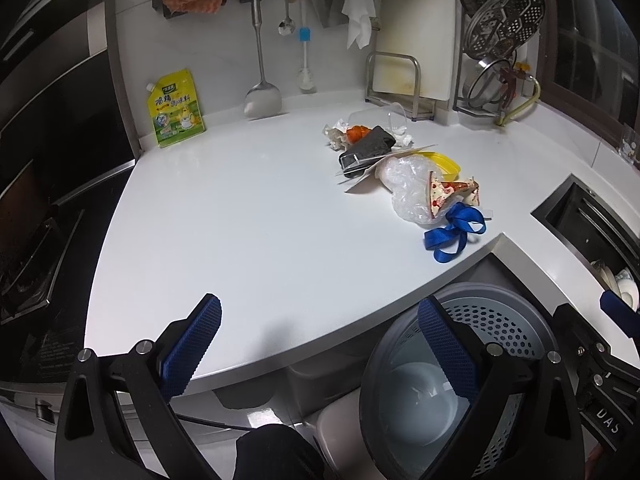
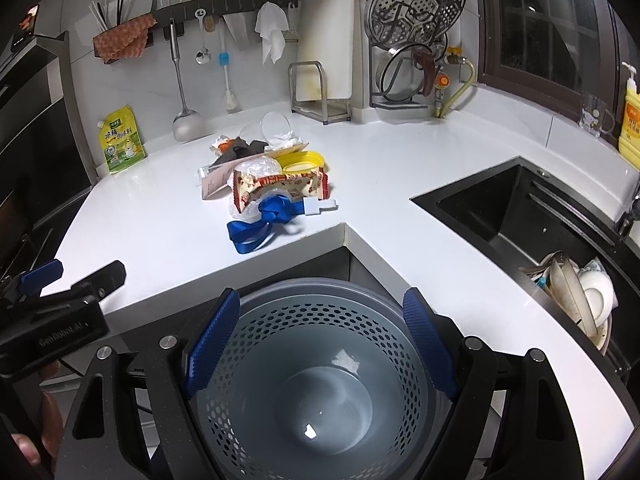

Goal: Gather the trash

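A heap of trash lies on the white counter (image 1: 240,220): a blue ribbon (image 1: 454,236) (image 2: 260,224) nearest the edge, a red-and-cream snack wrapper (image 1: 448,194) (image 2: 280,186), crumpled clear plastic (image 1: 408,188), a yellow lid (image 1: 440,160) (image 2: 300,160), a dark cloth (image 1: 376,140) and a clear cup (image 2: 276,124). Below the counter corner stands a grey perforated bin (image 1: 492,320) (image 2: 320,320) with small white scraps at its bottom. My left gripper (image 1: 318,302) hangs open over the counter's front edge. Directly above the bin, my right gripper (image 2: 322,294) is open too, holding nothing.
A black sink (image 2: 500,208) with stacked dishes (image 2: 580,296) is to the right. A yellow seasoning pouch (image 1: 176,110) leans on the back wall, near hanging utensils and a cutting board rack (image 2: 316,92). A dark stove (image 1: 32,240) borders the left. A yellow detergent bottle (image 2: 632,120) stands far right.
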{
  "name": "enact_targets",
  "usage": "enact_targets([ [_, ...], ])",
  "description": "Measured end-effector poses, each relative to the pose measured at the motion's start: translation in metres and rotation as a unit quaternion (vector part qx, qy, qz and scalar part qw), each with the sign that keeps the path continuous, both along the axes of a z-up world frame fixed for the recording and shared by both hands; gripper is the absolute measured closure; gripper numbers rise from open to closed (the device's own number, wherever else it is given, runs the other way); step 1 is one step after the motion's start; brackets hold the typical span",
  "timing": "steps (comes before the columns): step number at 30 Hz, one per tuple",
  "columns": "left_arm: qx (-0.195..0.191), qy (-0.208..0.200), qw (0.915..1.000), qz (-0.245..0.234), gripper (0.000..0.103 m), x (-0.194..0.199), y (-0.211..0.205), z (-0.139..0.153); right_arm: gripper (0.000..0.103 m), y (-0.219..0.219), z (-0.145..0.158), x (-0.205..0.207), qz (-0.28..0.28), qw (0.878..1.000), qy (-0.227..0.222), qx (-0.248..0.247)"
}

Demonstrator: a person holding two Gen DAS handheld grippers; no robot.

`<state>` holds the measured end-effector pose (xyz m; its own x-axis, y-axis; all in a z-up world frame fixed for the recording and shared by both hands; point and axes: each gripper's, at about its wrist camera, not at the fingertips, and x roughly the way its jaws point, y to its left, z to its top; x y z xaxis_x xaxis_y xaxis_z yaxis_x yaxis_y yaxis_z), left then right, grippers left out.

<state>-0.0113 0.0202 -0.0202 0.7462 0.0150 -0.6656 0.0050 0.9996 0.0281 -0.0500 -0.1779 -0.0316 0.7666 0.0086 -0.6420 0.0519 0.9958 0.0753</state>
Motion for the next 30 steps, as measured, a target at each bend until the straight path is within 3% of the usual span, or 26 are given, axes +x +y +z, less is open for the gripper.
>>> enact_targets([
  [6, -0.017, -0.003, 0.9998, 0.013, 0.006, 0.014, 0.012, -0.004, 0.023, -0.001, -0.006, 0.022, 0.020, 1.000, 0.001, 0.006],
  [19, 0.006, -0.007, 0.9998, 0.018, 0.006, 0.032, 0.014, -0.010, 0.023, 0.018, -0.022, 0.107, 0.059, 0.998, 0.024, 0.016],
  [30, 0.006, -0.003, 0.9999, 0.014, 0.006, 0.035, 0.013, -0.012, 0.024, 0.027, -0.032, 0.148, 0.058, 0.998, 0.036, 0.003],
])
